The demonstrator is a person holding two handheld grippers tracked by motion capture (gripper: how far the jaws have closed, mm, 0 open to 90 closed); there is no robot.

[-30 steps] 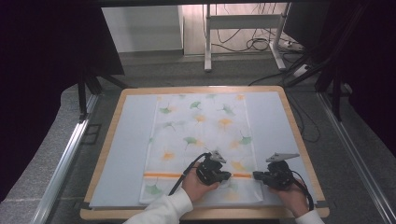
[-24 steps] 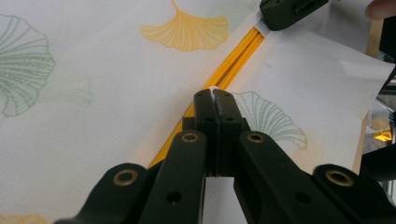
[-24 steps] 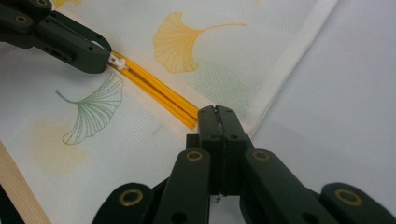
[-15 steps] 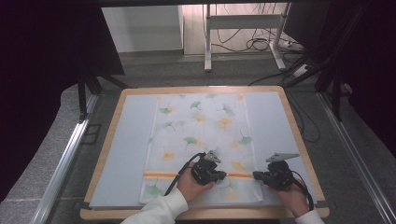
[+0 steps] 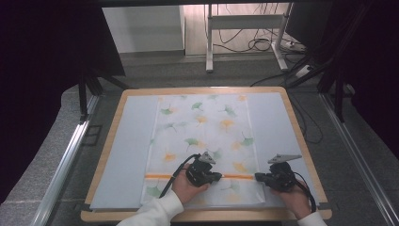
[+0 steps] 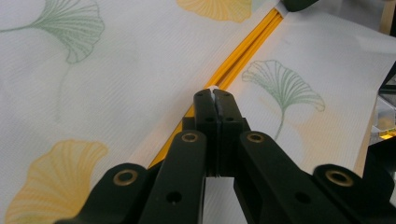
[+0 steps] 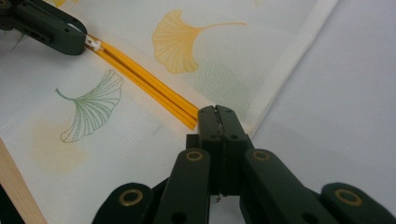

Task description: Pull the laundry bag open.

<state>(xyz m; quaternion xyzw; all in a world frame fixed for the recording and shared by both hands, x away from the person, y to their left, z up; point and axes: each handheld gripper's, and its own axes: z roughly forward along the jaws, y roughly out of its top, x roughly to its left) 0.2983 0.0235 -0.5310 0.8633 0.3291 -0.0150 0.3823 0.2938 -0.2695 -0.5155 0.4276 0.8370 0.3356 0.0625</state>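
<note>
A white cloth (image 5: 207, 127) printed with green and yellow ginkgo leaves lies flat on the table. An orange zipper (image 5: 237, 177) crosses it near the front edge. My left gripper (image 5: 217, 178) rests on the zipper with its jaws shut on the small white zipper pull (image 6: 213, 87). That pull (image 7: 95, 45) also shows at the top left of the right gripper view. My right gripper (image 5: 258, 177) is shut on the zipper's end (image 7: 194, 119), next to the cloth's right hem (image 7: 280, 70). Two orange strips (image 7: 149, 86) run between the grippers.
The cloth lies on a pale blue mat (image 5: 129, 141) inside a wooden table rim (image 5: 106, 141). Beyond the table are a metal stand (image 5: 209, 37) and floor cables (image 5: 263, 44). Dark curtains hang at both sides.
My left gripper has slid left along the zipper, away from the right gripper. The right gripper has stayed where it was.
</note>
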